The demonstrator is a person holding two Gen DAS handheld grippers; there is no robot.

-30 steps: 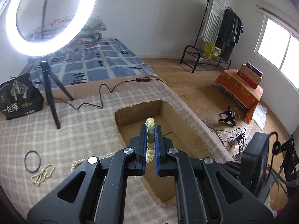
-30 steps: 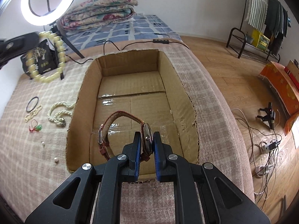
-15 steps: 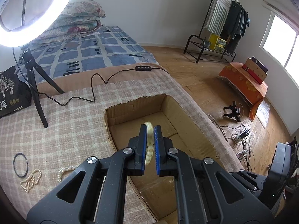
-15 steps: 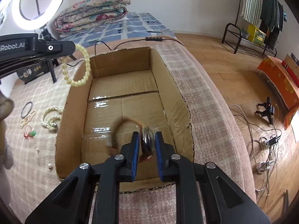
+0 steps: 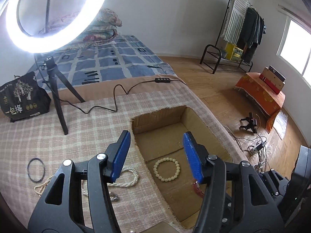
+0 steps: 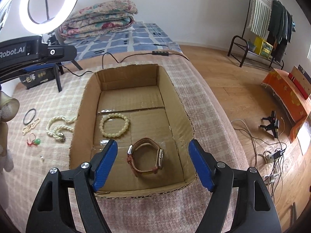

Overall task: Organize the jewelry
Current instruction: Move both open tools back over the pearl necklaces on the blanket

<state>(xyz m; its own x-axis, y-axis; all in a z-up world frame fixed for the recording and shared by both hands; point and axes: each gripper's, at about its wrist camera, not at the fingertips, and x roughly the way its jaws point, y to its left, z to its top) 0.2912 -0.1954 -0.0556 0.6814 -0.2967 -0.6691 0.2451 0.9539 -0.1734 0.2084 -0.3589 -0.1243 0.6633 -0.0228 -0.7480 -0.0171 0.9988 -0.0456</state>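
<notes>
An open cardboard box (image 6: 180,106) is sunk into the checked cloth. A cream bead bracelet (image 6: 114,124) lies flat on its floor; it also shows in the left wrist view (image 5: 166,169). A brown-strap watch (image 6: 145,160) lies nearer the front of the box. My right gripper (image 6: 153,165) is open and empty above the watch. My left gripper (image 5: 157,156) is open and empty above the box's left wall (image 5: 147,167). A pearl necklace (image 6: 59,126), a small pearl string (image 6: 31,126), a black ring (image 6: 29,113) and a red-green charm (image 6: 34,142) lie on the cloth to the left.
A ring light on a tripod (image 5: 56,95) stands at the back left with its cable (image 5: 116,93) trailing across the cloth. A black bag (image 5: 21,97) sits behind it. The cloth's right edge (image 6: 223,116) drops to the wooden floor with cables.
Both grippers have opened. The bead bracelet has dropped from my left gripper into the box, and the watch has dropped from my right gripper onto the box floor.
</notes>
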